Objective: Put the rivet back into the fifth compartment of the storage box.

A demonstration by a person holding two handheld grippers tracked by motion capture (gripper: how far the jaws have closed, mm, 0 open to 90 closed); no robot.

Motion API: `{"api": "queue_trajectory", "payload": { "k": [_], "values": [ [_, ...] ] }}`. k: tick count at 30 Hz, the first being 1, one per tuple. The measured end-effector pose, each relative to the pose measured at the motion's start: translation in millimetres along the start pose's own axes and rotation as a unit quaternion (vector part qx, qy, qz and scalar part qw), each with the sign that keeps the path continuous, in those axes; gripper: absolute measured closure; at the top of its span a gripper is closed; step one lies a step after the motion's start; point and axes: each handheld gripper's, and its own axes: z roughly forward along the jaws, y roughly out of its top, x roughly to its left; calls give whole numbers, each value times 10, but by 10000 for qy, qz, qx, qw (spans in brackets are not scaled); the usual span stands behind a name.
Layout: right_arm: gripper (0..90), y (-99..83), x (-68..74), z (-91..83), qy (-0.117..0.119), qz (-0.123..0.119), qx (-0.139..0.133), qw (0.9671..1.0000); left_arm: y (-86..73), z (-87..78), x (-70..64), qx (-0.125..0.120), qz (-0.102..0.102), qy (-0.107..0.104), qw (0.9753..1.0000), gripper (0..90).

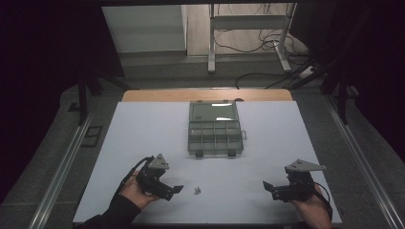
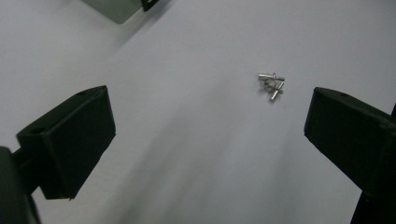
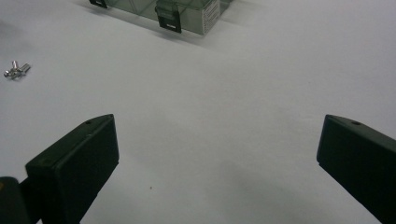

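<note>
Left gripper (image 1: 177,189) jaws wide apart, empty, low over the table (image 1: 143,129). Small metal screws (image 2: 272,85) lie just ahead, slightly right of its jaws. Right gripper (image 1: 265,186) also spread, empty. Open parts box (image 1: 215,129) farther ahead. Risk: tiny loose screws could scatter or slip if the pinch lands off-center.

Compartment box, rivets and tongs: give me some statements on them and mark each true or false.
1. The compartment box has its lid open. True.
2. The small metal rivets lie inside the box. False: they lie on the white table, in front of the box.
3. The left tongs grip a rivet. False: their jaws are wide open and hold nothing.
4. The right tongs are open. True.
</note>
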Motion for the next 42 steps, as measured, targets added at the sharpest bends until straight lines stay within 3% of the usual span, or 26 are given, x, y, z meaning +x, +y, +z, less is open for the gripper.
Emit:
{"api": "queue_trajectory", "payload": {
  "k": [10,15,23,30,33,42],
  "values": [
    [0,4,5,-4,-16,-9,-20,10000,98,194,-84,212,161,-241,9994,24],
    [0,6,5,-5,-17,-12,-29,10000,131,254,-126,290,280,-315,9987,66],
    [0,5,8,0,-11,-21,-11,10000,160,350,-196,532,514,-482,9961,230],
    [0,4,11,5,-7,-32,20,10000,191,422,-269,598,571,-695,9941,482],
    [0,4,11,9,-6,-45,36,10000,209,445,-276,779,776,-724,9913,570],
    [0,4,11,10,1,-64,46,10000,259,528,-327,918,956,-765,9882,748]
  ]
}}
